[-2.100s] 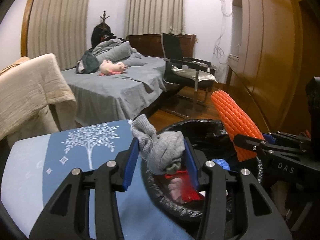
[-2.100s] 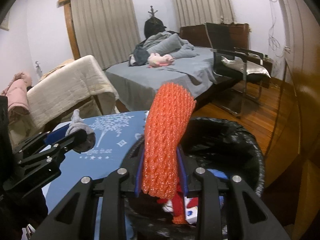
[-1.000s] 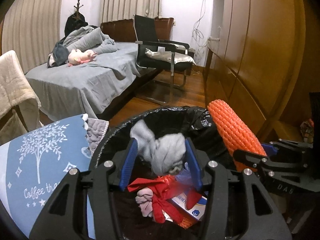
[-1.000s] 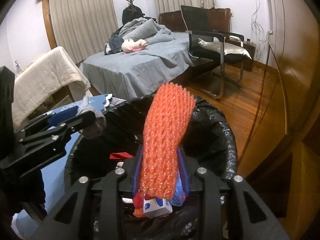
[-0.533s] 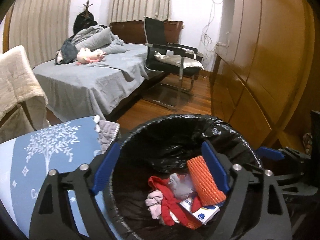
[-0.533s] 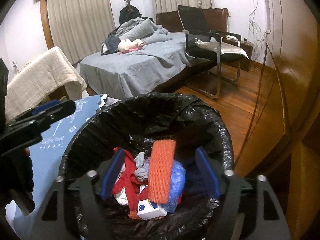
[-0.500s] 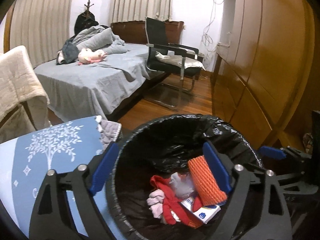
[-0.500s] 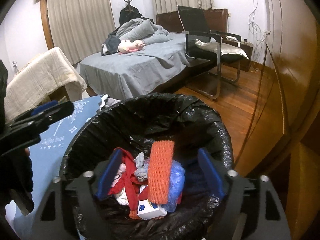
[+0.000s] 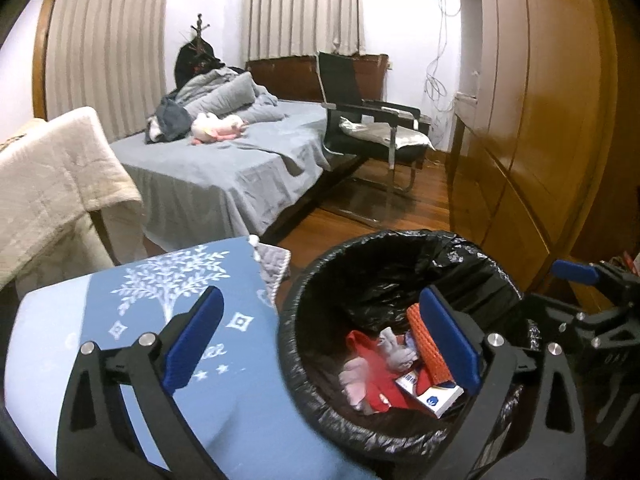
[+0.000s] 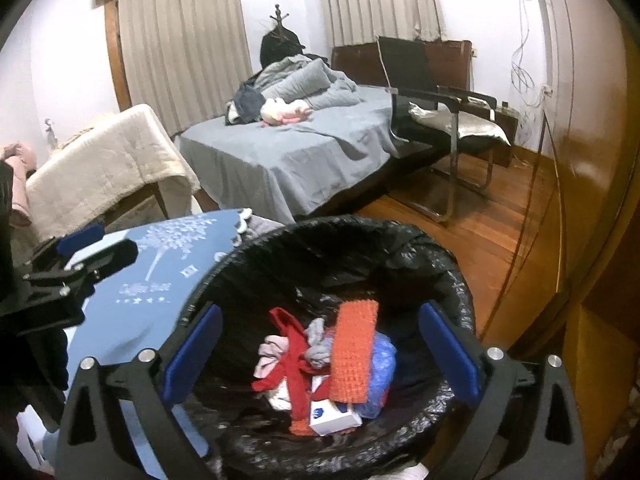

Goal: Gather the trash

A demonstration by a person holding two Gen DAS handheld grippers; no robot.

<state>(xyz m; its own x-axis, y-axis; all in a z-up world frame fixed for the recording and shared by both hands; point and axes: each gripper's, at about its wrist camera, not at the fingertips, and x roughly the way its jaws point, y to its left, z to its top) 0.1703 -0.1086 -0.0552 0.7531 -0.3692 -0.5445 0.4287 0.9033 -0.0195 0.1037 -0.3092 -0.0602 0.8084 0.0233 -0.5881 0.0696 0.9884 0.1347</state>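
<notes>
My left gripper (image 9: 320, 340): jaws wide apart, nothing between blue pads (image 9: 192, 334). Points forward and a bit down. My right gripper (image 10: 320, 352): jaws wide apart too, nothing held, blue pads (image 10: 448, 354) far from each other. Points forward and down. Each gripper shows in other's view: right one at right edge of left view, left one at left edge of right view. Side by side, not touching.

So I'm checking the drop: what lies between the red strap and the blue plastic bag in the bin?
In the right wrist view, the grey sock and orange foam net lie between the red strap and blue plastic bag.
</notes>
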